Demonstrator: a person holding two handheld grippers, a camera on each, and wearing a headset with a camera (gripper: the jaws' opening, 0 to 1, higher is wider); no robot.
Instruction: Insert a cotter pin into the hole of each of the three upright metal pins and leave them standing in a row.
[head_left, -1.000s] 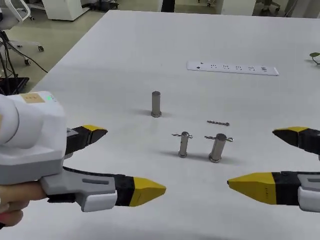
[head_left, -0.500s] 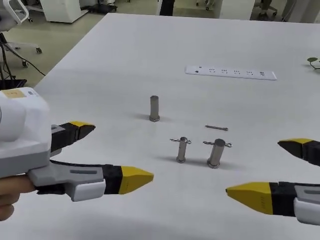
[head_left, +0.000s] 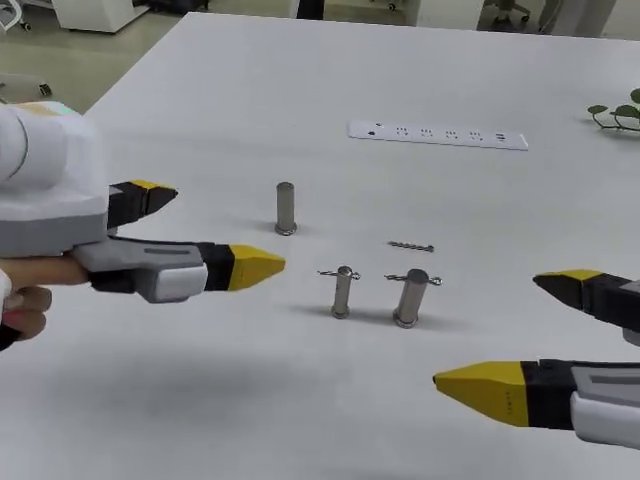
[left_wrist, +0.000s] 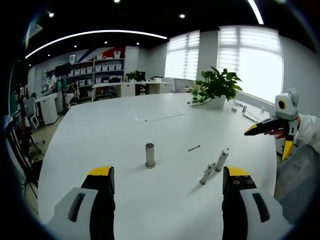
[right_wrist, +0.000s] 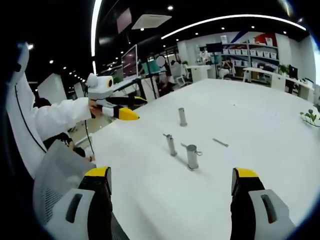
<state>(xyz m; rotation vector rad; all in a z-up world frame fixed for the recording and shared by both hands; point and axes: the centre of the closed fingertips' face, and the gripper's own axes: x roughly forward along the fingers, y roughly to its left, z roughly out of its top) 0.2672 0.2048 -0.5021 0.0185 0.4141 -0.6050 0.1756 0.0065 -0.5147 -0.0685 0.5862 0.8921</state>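
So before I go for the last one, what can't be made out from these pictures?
Cross hole in the bare upright grey metal pin: too small in every view to tell its facing.
Loose thin silver cotter pin: too small, head view, to tell its looped end.
Right gripper: body cut off by the head view's right edge.
Green plant: cut by the same edge.
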